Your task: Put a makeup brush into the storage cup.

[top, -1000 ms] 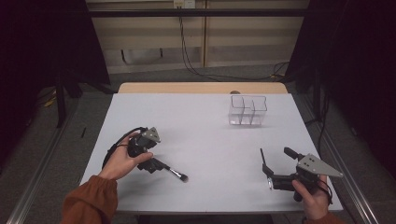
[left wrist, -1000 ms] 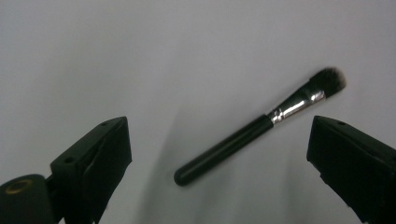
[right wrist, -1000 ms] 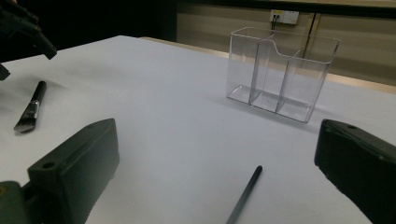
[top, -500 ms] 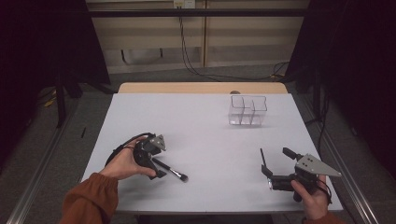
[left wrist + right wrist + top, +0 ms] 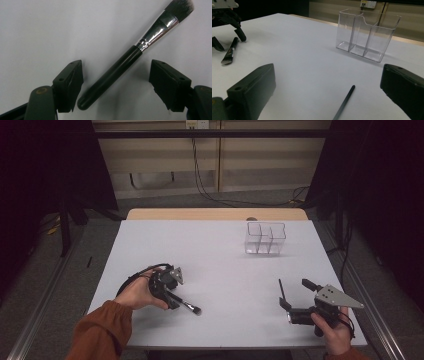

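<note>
A white table [image 5: 210, 255] with a bare wooden strip along its far edge carries three things. A clear, divided box [image 5: 265, 238] stands far right. A black-handled brush [image 5: 184, 303] with a silver ferrule lies flat near left, bristles pointing right and toward the near edge. A thin black stick [image 5: 282, 290] lies near right, well apart from the brush.

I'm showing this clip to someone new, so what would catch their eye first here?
Probably the left tongs at the table's near left, jaws down on either side of a black brush; they have just been closing, with the handle between them but not yet pinched. Next, the clear three-part holder standing empty toward the far right. Last, a thin black stick lying just ahead of the open right tongs.
</note>
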Tool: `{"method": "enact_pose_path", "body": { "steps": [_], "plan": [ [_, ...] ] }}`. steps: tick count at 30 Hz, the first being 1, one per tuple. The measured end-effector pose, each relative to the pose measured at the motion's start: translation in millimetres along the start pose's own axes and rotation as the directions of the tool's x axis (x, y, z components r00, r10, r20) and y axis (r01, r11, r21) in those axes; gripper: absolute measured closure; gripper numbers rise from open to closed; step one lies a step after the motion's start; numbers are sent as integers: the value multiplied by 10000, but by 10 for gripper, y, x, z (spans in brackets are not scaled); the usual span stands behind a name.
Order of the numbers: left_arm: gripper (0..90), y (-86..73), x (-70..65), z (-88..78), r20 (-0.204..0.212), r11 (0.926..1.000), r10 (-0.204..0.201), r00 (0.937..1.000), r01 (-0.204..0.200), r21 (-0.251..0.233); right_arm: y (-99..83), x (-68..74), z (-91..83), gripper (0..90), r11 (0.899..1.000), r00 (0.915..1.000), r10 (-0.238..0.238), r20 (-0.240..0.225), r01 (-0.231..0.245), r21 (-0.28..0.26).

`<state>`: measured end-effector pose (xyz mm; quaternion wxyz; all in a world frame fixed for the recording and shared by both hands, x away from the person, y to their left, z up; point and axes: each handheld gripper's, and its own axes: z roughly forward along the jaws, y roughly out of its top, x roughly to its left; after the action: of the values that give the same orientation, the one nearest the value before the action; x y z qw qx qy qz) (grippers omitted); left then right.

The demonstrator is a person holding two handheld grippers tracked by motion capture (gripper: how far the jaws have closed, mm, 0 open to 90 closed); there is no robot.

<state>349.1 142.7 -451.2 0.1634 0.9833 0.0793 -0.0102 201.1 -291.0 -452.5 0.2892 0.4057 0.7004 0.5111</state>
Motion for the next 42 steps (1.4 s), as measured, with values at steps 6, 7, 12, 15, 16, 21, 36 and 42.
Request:
{"method": "enact_pose_path", "body": {
  "steps": [6, 7, 12, 15, 16, 21, 36, 42],
  "plan": [
    [287, 29, 11, 29, 95, 9994, -251, 9996, 248, 260, -2, 2, 9, 0, 10000, 10000, -12, -5, 12, 83],
    [289, 29, 11, 29, 95, 9994, -251, 9996, 248, 260, -2, 2, 9, 0, 10000, 10000, -12, -5, 12, 83],
    [343, 46, -35, 26, -31, 9984, -387, 9992, 388, 411, -7, 0, 1, 0, 9999, 10000, -30, -10, 31, 101],
    [372, 51, -36, 22, -1, 9981, -410, 9992, 409, 466, -7, -4, 2, 0, 9999, 10000, 1, 6, -1, 109],
    [380, 51, -35, 21, 2, 9981, -406, 9992, 405, 467, -7, -3, 3, 0, 9999, 10000, -18, 7, 18, 107],
    [528, 53, -26, -13, 83, 9976, -446, 9990, 441, 526, -6, -1, 5, 0, 9999, 10000, -21, 18, 21, 132],
    [796, 95, -57, -17, 256, 9947, -590, 9979, 566, 856, -16, -1, 3, 0, 9998, 10000, 17, -73, -16, 205],
    [799, 96, -74, -17, 81, 9953, -563, 9984, 554, 791, -17, -2, 3, 0, 9998, 10000, 40, -56, -39, 215]
  ]
}}
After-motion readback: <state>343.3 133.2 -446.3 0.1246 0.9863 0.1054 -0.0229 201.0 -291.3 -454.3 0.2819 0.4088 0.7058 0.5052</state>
